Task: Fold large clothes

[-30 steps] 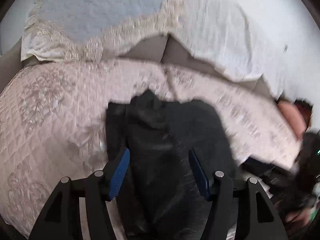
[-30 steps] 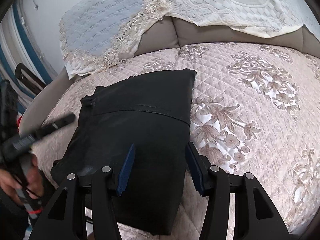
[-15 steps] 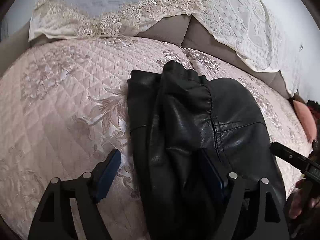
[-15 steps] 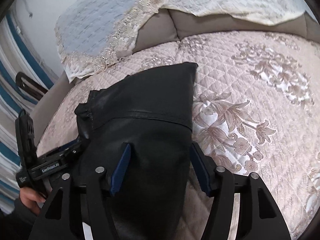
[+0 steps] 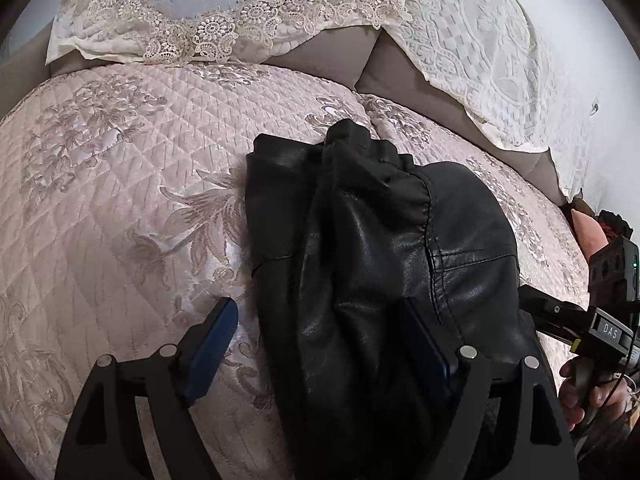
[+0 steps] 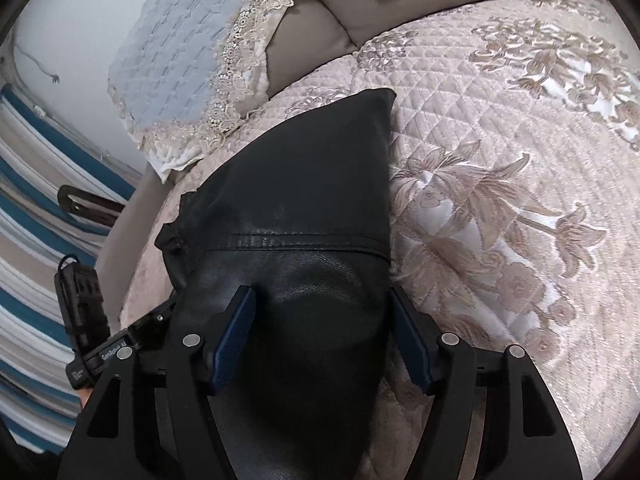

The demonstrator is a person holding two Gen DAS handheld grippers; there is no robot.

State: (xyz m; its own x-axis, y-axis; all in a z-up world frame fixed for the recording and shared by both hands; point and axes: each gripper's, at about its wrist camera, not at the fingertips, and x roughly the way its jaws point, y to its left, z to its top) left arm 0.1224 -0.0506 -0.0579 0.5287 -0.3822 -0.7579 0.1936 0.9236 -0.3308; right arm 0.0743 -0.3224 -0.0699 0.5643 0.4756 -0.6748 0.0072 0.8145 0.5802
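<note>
- On the quilted sofa cover [image 5: 120, 208], the black leather jacket [image 5: 380, 248] lies gathered into a narrow bundle that runs from 6 o'clock up toward 12 in both wrist views
- Left tool [image 5: 320, 344]: jaws wide and just opened further; the bundle's near end sits between them, its right pad against the leather, its left pad clear over the cover at 7 o'clock, so nothing is gripped
- Right tool [image 6: 324, 332]: jaws wide, just opened further; they straddle the jacket's smooth panel [image 6: 320, 184] without pinching it
- Done, by my reading: the garment has been brought in lengthwise and laid down, both grips let go
- Left to do, I judge: the left side at 11 o'clock is bunched and ruffled, with a loose layer sticking out; it needs smoothing, then probably 1 more fold across to shorten the bundle
- Lace-edged throw [image 5: 240, 20] on the backrest at 12 o'clock is well apart from the jacket
</note>
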